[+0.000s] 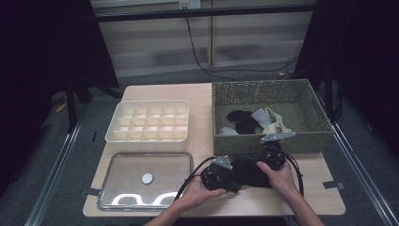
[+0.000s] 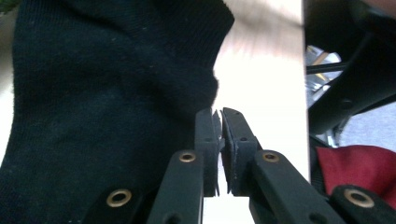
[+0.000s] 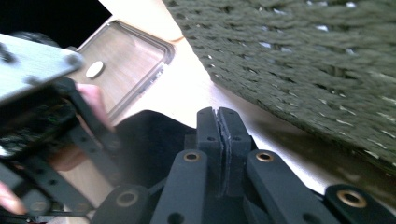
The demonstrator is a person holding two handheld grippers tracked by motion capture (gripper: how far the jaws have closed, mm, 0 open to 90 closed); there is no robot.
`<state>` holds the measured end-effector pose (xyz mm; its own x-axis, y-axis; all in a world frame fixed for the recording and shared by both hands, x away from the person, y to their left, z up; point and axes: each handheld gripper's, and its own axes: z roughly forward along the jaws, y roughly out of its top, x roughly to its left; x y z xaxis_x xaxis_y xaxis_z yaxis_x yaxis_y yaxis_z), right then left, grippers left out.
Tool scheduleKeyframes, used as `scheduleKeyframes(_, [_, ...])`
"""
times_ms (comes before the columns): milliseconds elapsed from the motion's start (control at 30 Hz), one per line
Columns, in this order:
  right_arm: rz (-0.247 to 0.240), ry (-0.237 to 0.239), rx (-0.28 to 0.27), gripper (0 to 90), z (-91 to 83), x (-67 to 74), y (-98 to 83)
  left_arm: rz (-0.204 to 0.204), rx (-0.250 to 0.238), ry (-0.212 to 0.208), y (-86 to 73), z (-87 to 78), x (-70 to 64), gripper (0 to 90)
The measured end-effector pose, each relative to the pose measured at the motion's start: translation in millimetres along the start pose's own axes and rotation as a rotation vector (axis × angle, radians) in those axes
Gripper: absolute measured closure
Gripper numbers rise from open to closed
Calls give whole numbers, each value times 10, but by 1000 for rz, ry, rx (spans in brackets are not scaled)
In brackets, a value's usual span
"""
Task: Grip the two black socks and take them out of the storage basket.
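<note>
Both of my hands sit low in the high view, the left gripper (image 1: 221, 176) and right gripper (image 1: 274, 157) meeting at a black sock (image 1: 251, 172) on the wooden table (image 1: 202, 94), just in front of the woven basket (image 1: 315, 136). Beside it lie a clear tray (image 1: 108, 188) and a white divider box (image 1: 115, 120).

Left gripper view: my jaws stand nearly together with nothing between them, the sock's edge just beside the tips.

Right gripper view: my jaws are pressed together, the sock lying under and behind them; whether they pinch it I cannot tell.
</note>
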<state>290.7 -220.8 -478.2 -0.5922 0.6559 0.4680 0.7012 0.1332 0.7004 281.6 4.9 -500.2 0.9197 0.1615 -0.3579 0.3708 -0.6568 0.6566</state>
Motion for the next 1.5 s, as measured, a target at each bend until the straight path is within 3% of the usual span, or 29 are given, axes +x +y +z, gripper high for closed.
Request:
scheduleKeyframes(67, [-9,6,-8,888,-19,31,13,-8,-21,-5,2,23,15,852])
scheduleKeyframes(100, [-15,8,-11,888,-28,52,21,-5,1,11,14,17,17,851])
scheduleKeyframes(200, [-40,11,-8,887,-30,107,35,-5,-6,23,23,26,30,825])
scheduleKeyframes(667, [-40,48,-28,887,-87,224,29,-49,-42,31,23,28,104,823])
scheduleKeyframes(700, [-41,50,-32,887,-95,235,32,-51,-28,57,34,22,97,823])
scheduleKeyframes(733, [-42,51,-36,887,-103,252,37,-54,-37,42,34,27,110,823])
scheduleKeyframes(833, [-48,65,-41,882,-121,315,31,-56,-39,53,50,34,125,821])
scheduleKeyframes(933, [-52,69,-39,881,-126,372,0,-54,-45,60,66,42,128,809])
scheduleKeyframes(967, [-51,69,-35,882,-126,386,-13,-53,-25,86,75,31,120,808])
scheduleKeyframes(1033, [-53,67,-28,882,-131,400,-44,-57,-34,93,72,31,121,808])
scheduleKeyframes(1133, [-46,70,-24,882,-155,418,-105,-60,-54,77,65,36,136,808])
scheduleKeyframes(1167, [-47,71,-23,882,-164,427,-129,-58,-34,101,72,23,131,808])
scheduleKeyframes(1500, [-32,69,26,865,-182,478,-389,-59,-55,105,43,9,133,793])
